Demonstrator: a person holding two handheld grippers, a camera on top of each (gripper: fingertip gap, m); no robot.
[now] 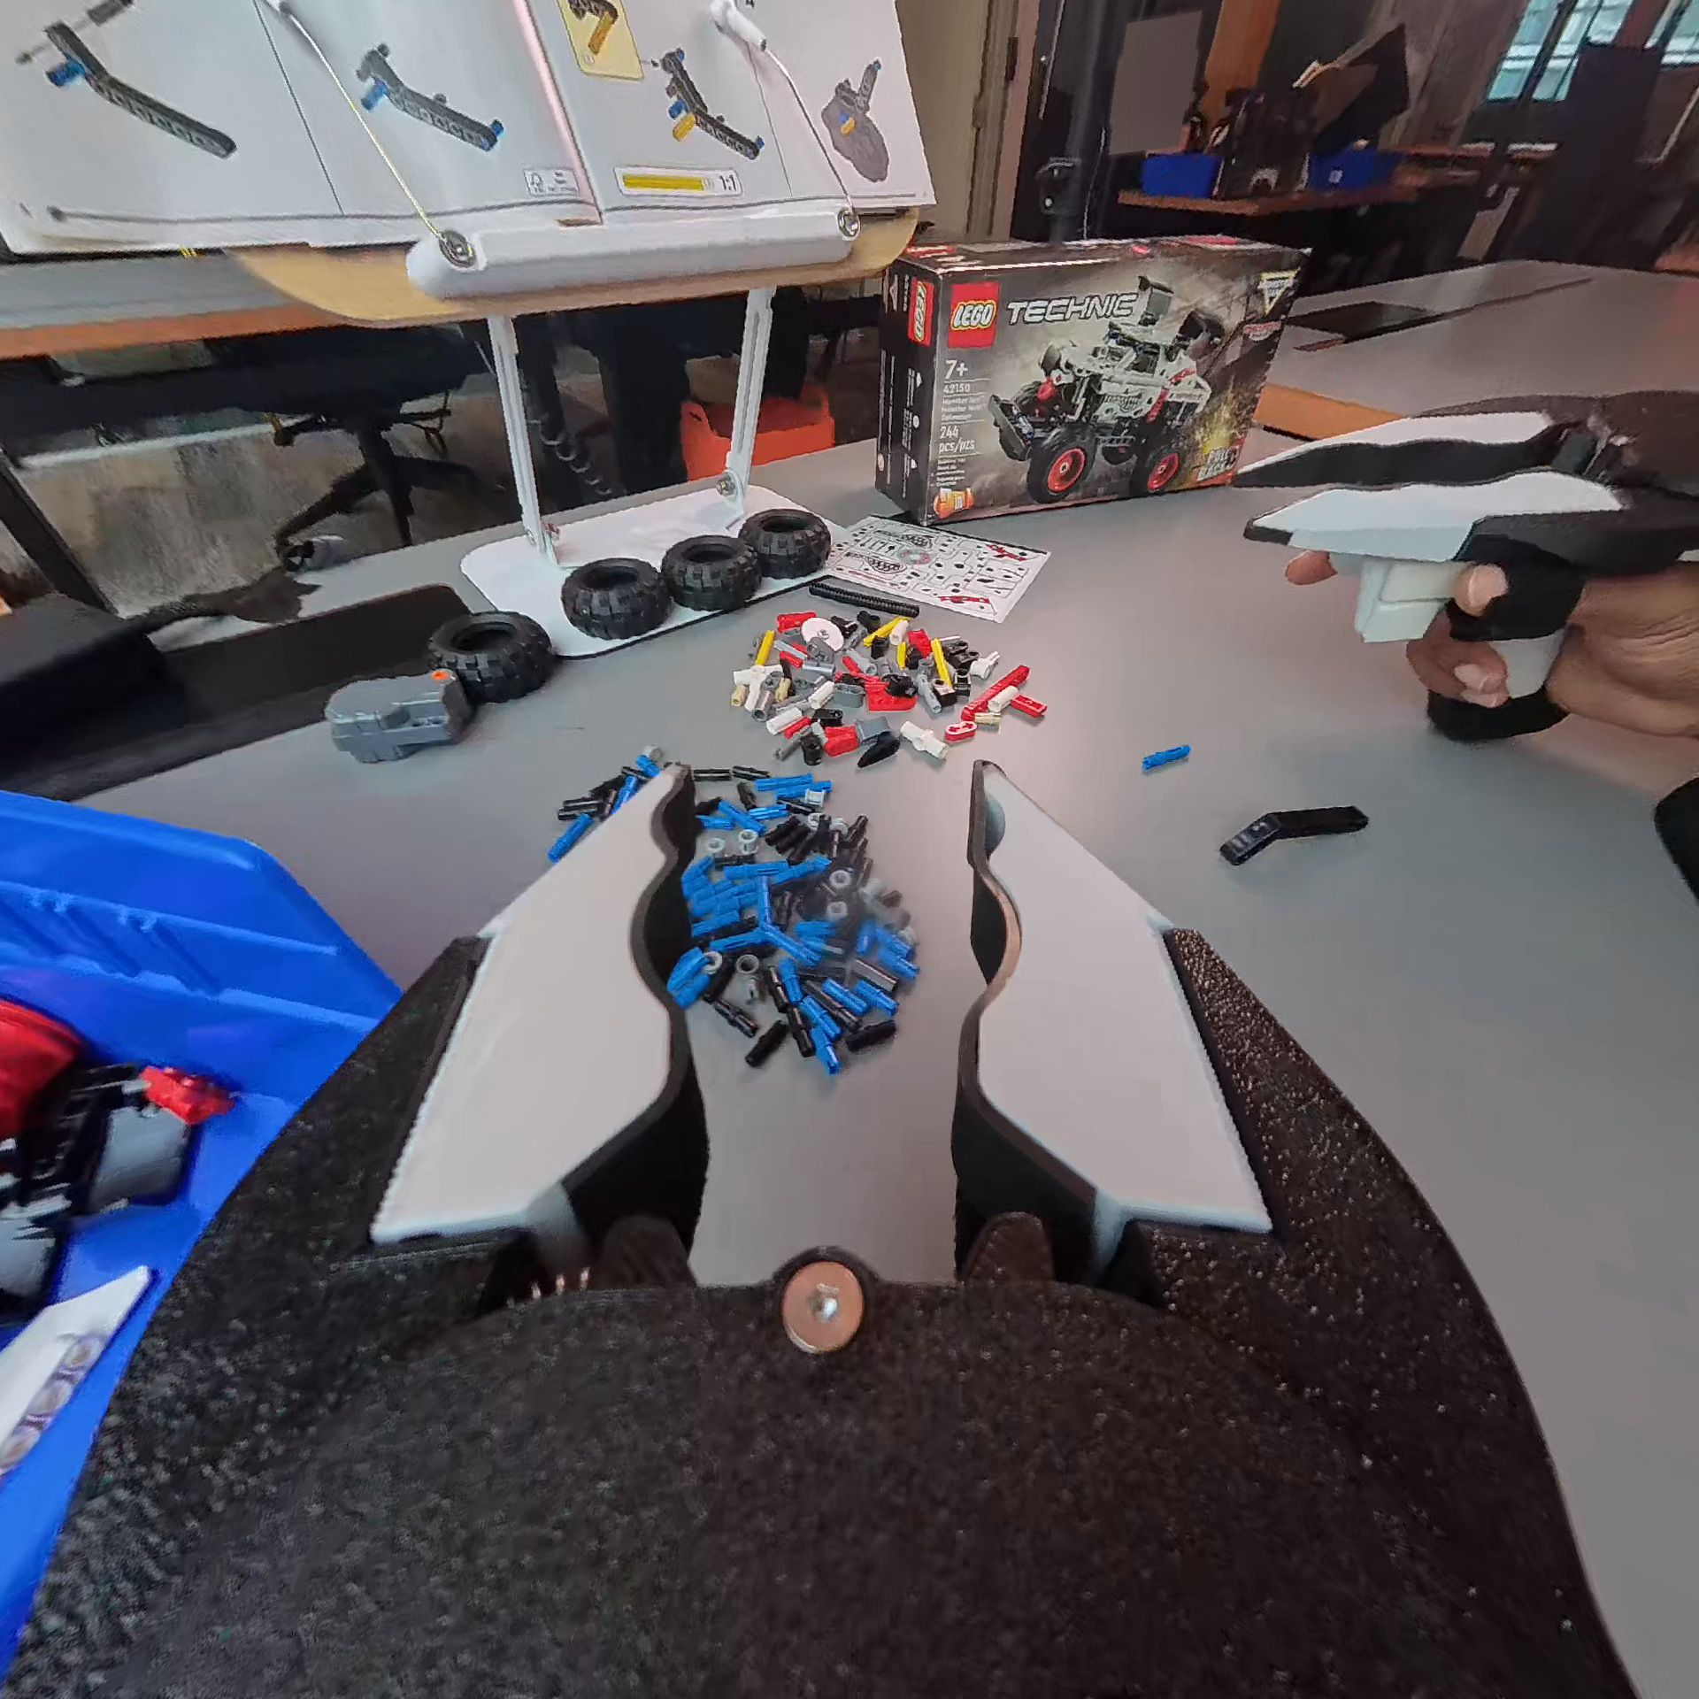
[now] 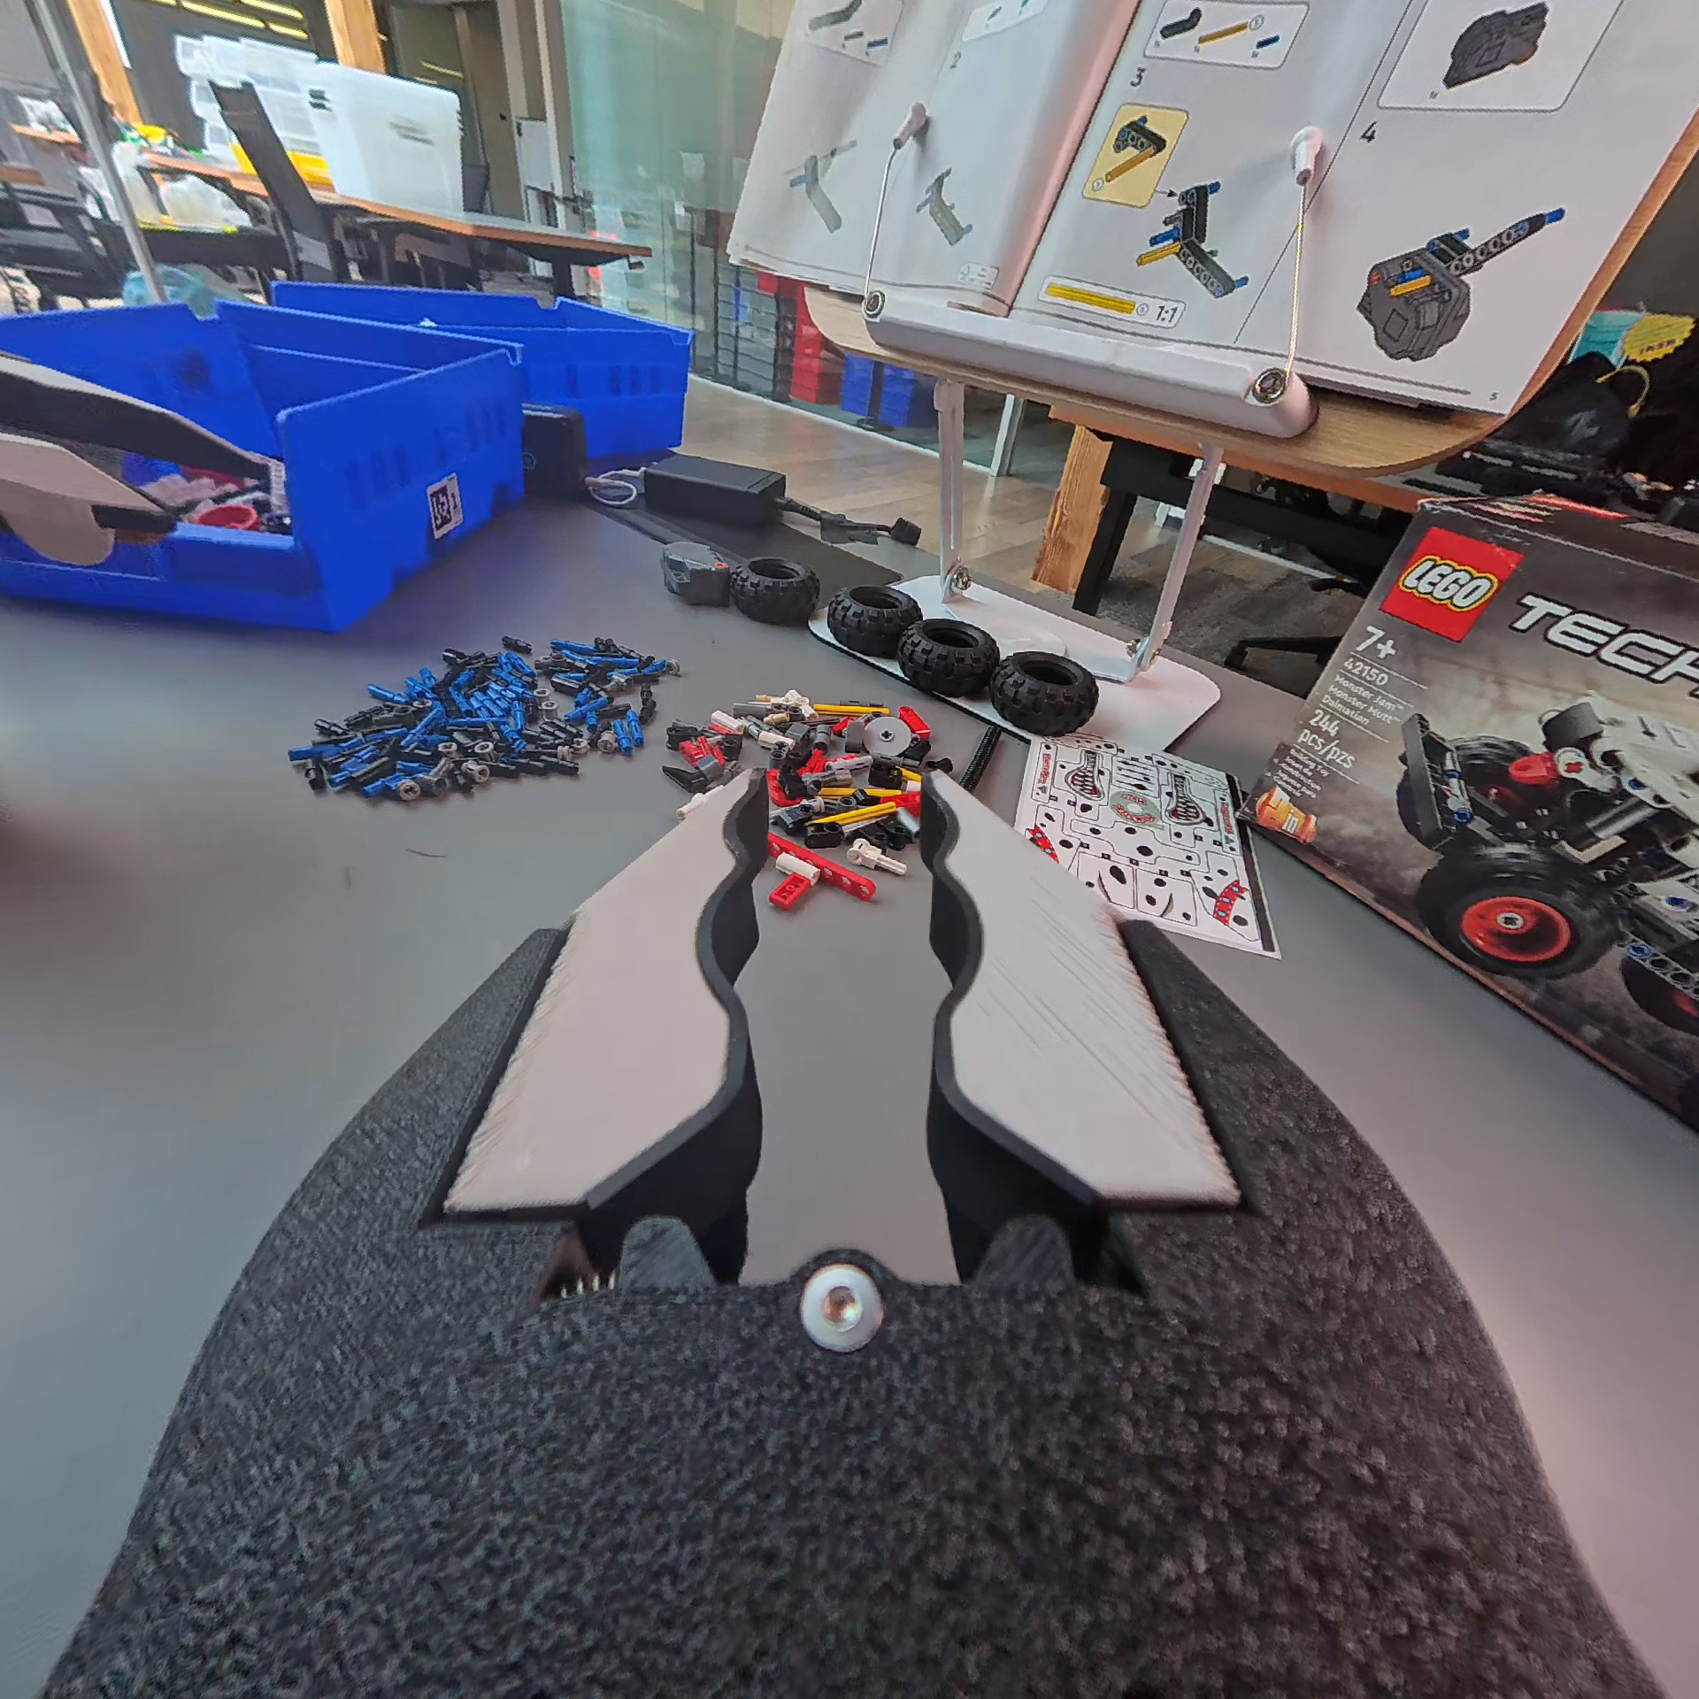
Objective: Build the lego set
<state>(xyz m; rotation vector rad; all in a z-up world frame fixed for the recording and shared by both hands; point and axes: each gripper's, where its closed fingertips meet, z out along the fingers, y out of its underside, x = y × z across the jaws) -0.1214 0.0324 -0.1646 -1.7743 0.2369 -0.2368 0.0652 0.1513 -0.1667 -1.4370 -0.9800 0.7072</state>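
Bright, even daylight from background windows; soft shadows, strong fisheye bending at edges, slight motion blur.

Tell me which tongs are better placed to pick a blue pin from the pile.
Left, probably. The left tongs are open and point straight at the blue and black pin pile. The right tongs are open too, but face the mixed red and yellow pile.

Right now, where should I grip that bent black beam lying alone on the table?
Grip the black beam across its long straight arm, coming down from above with the right gripper, which is nearer. It lies flat and alone on the grey table, so the narrow sides are free; avoid the angled end.
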